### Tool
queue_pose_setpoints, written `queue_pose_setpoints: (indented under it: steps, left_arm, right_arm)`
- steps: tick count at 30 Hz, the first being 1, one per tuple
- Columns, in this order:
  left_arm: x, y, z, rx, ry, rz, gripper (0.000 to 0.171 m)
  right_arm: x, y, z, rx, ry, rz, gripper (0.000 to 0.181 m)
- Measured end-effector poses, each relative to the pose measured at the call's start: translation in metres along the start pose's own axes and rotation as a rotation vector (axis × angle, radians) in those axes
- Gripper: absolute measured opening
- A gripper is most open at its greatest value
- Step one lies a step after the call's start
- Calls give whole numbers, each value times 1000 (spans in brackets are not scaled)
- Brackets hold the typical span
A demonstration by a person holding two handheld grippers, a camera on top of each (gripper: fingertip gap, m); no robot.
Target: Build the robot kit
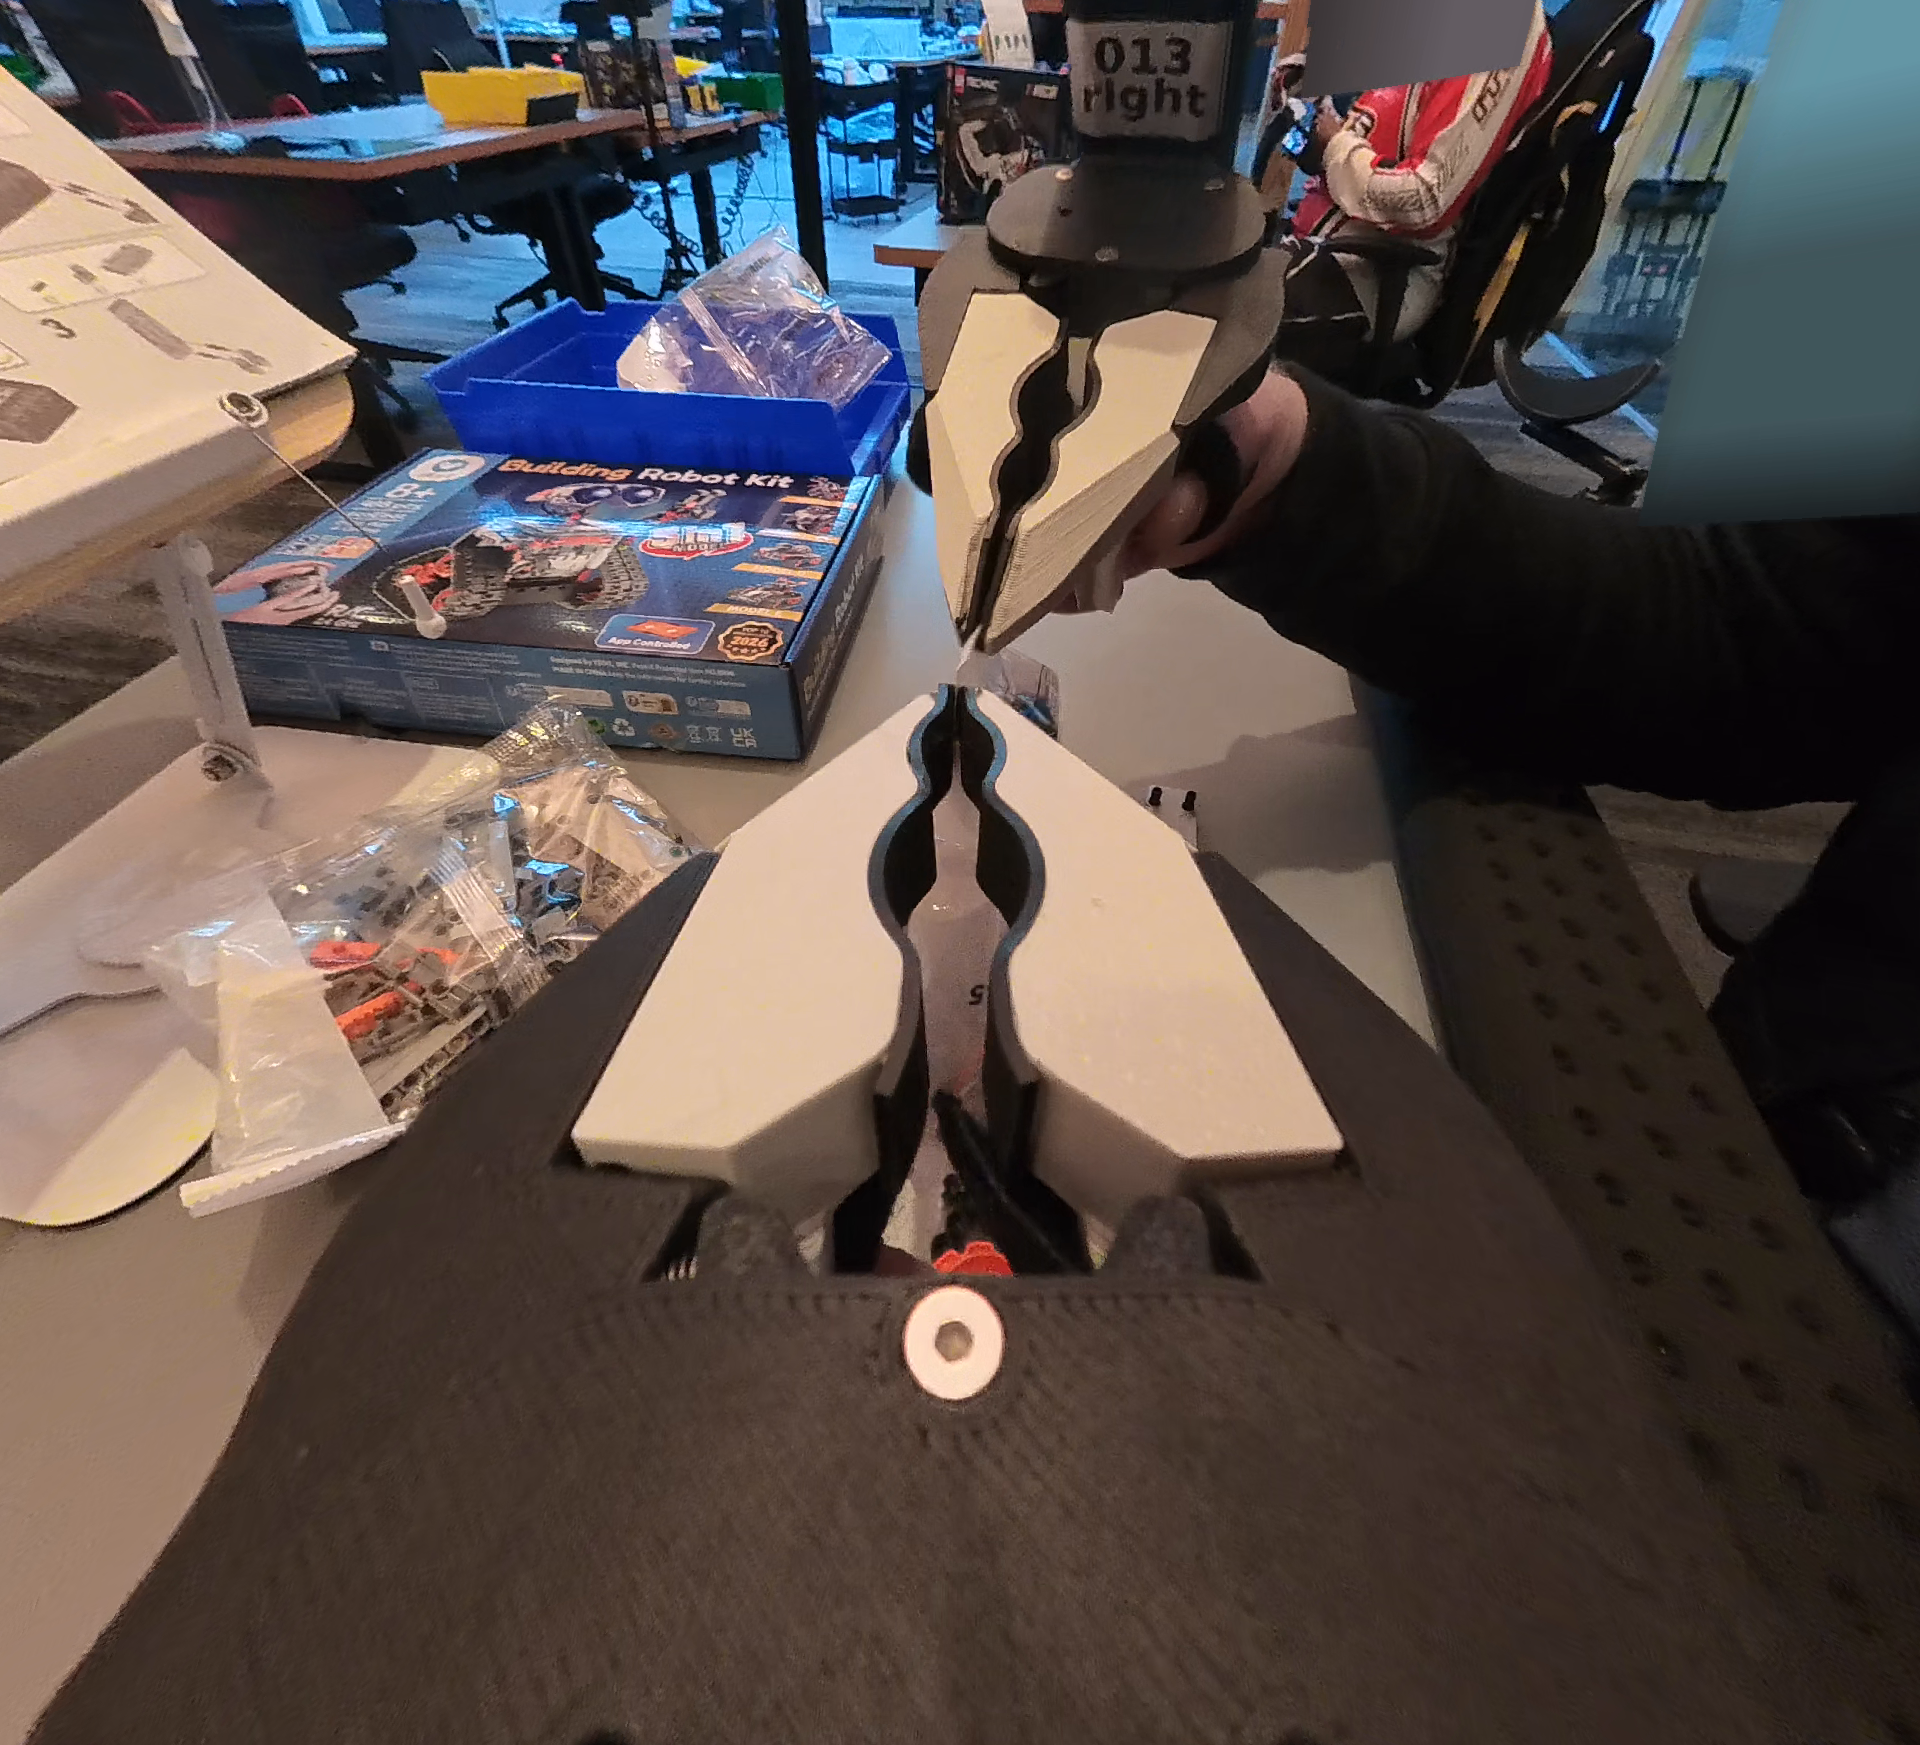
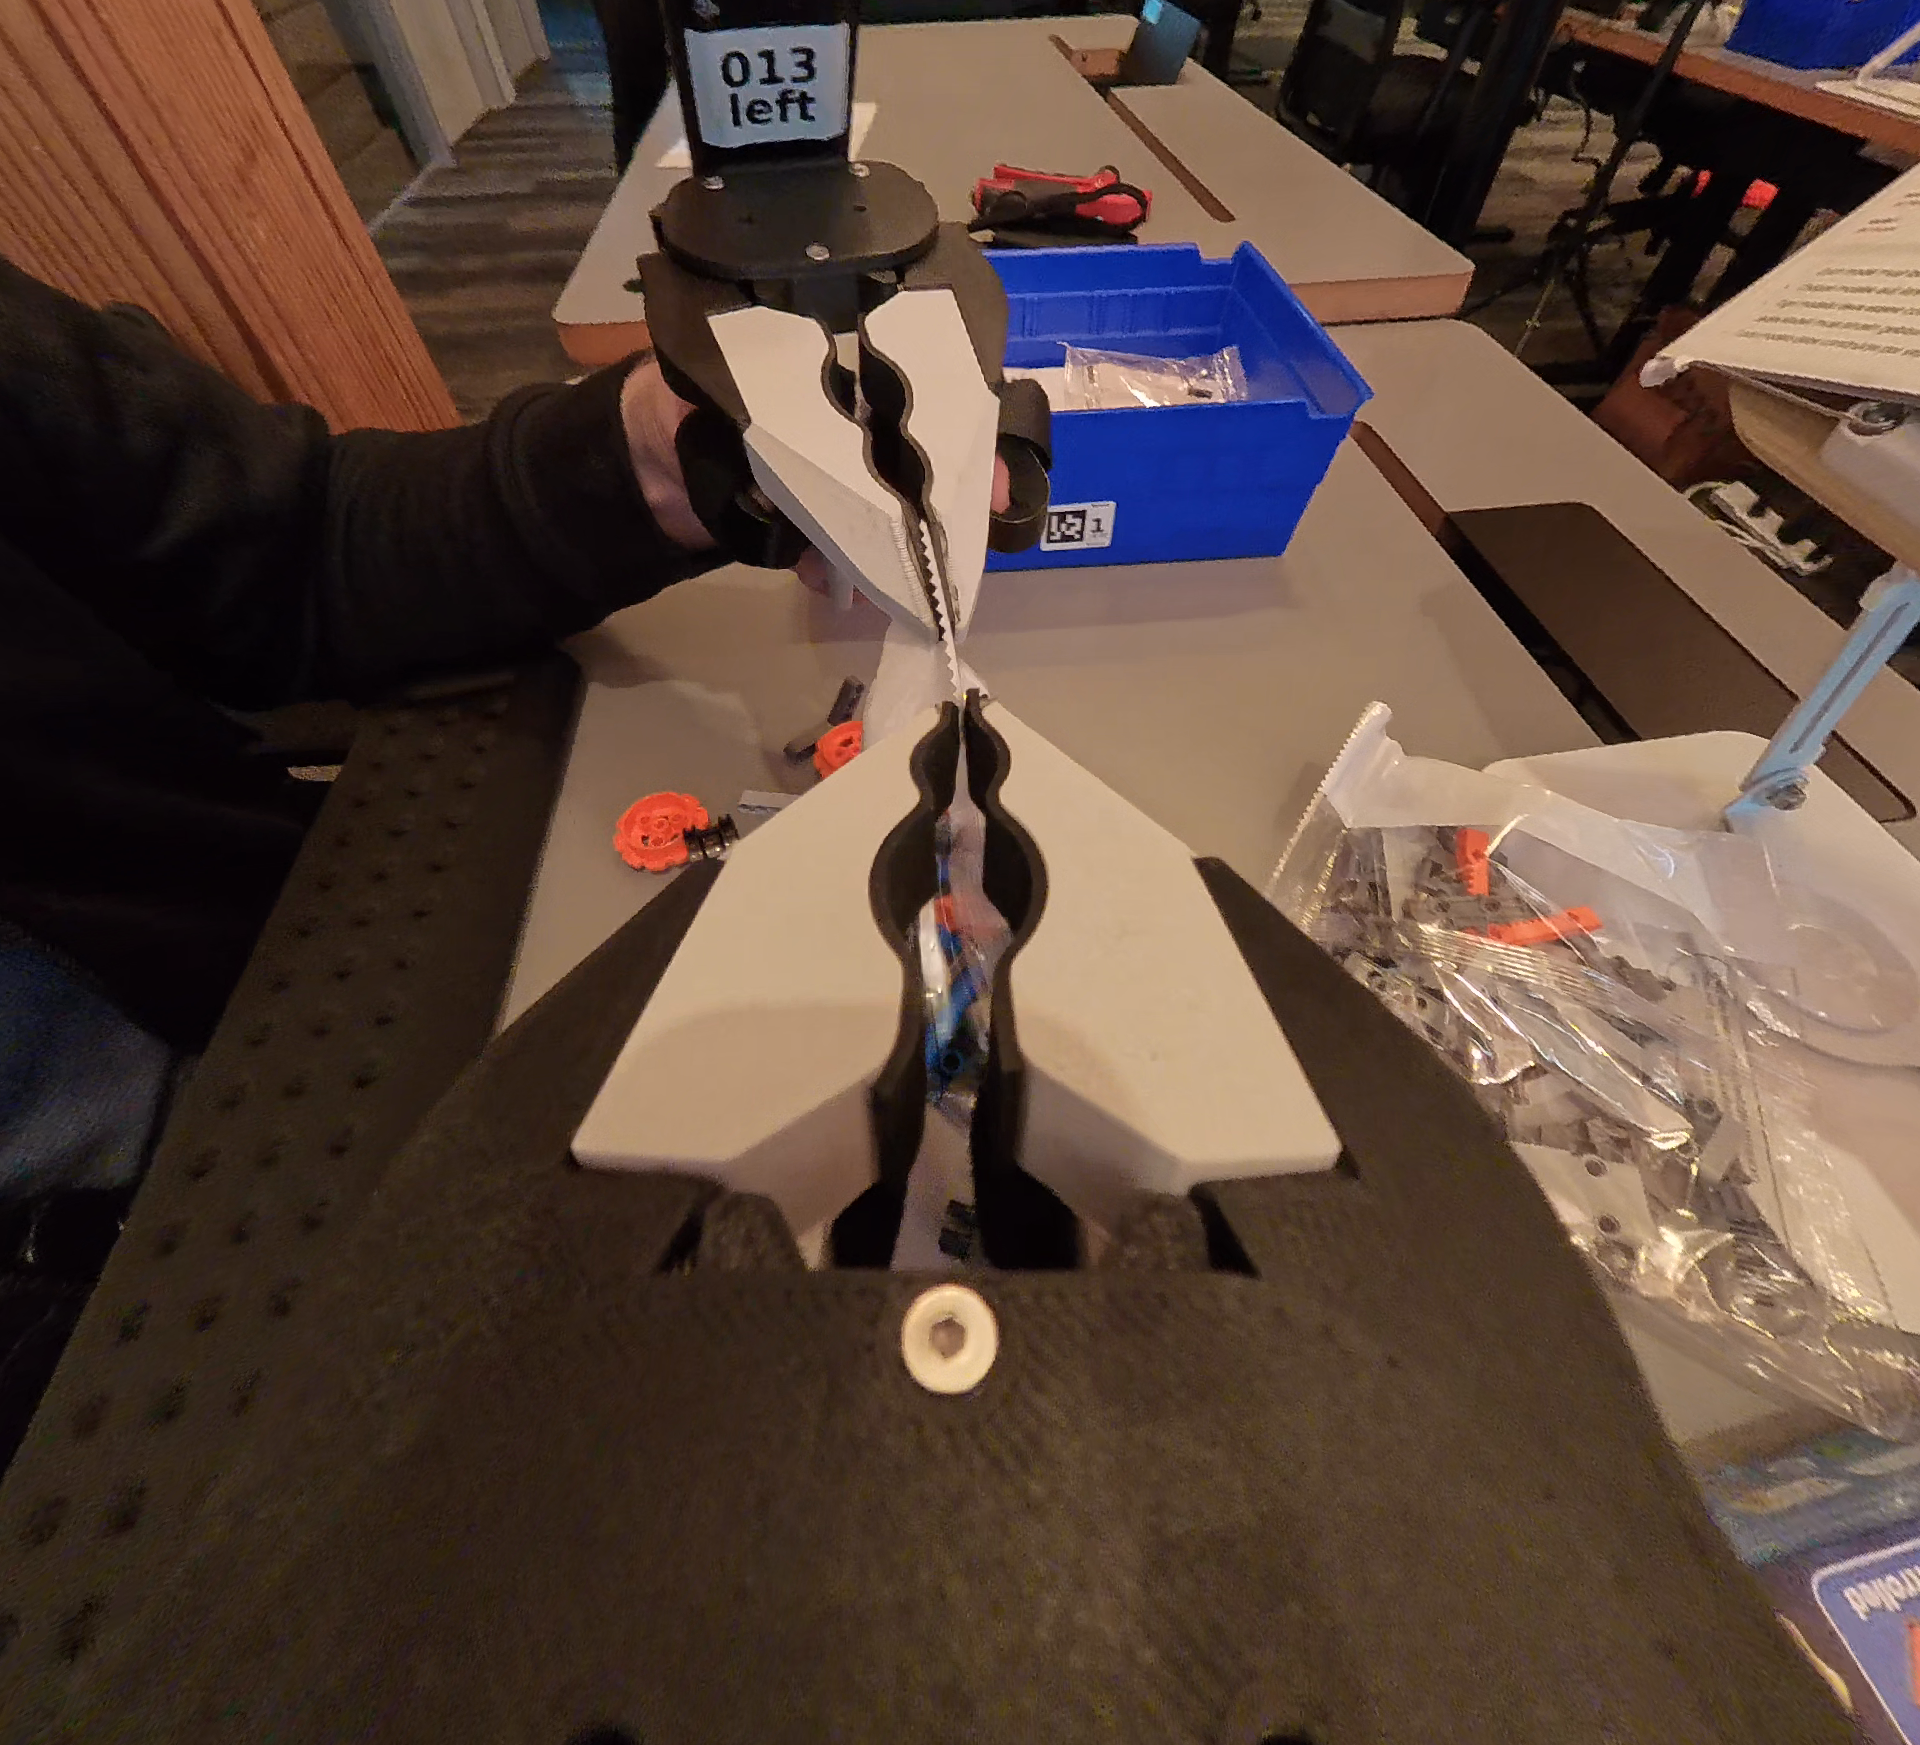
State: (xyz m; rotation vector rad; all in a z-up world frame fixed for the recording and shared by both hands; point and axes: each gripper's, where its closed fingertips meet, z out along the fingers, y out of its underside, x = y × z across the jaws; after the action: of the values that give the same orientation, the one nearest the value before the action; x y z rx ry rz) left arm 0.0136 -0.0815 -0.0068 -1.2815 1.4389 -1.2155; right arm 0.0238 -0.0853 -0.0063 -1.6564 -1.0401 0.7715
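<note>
Grippers met tip to tip over a grey table, both clamped on one small clear plastic bag of parts. Left gripper, jaws pressed together, pinched the small bag's edge; right gripper, jaws likewise closed, gripped the same bag from the opposite side, w/ blue, black and orange bits visible through the film between its fingers. Each tool was held by a person's hand in a black sleeve. The bag hung just above the tabletop, close to the near edge.

Loose pieces lay beneath & beside it: an orange gear wheel, a second, smaller orange part and a few black pins. A larger clear bag of grey and orange parts sat near the left gripper, part of it resting on a white stand base. Behind it lay a blue robot-kit box, and farther back a blue bin holding another clear bag. An open instruction booklet rested on a raised stand at the table's side. Black perforated mat covered the near edge.
</note>
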Motion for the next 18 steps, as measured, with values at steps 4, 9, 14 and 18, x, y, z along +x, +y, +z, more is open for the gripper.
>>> queue_pose_setpoints:
  steps: [4, 9, 14, 18]
  left_arm:
    - [5, 5, 4, -21, 30, 5, 0]
    - [8, 3, 6, 5, 40, 2, 0]
    - [7, 2, 5, -4, 19, 21, 0]
    - [5, 8, 7, -32, 13, 15, 0]
  right_arm:
    - [-7, 2, 7, -26, -2, -58, 0]
    - [-3, 1, 7, -45, 54, -87, 0]
    - [-4, 9, 14, -82, 57, -74, 0]
    - [0, 13, 17, -107, 91, -77, 0]
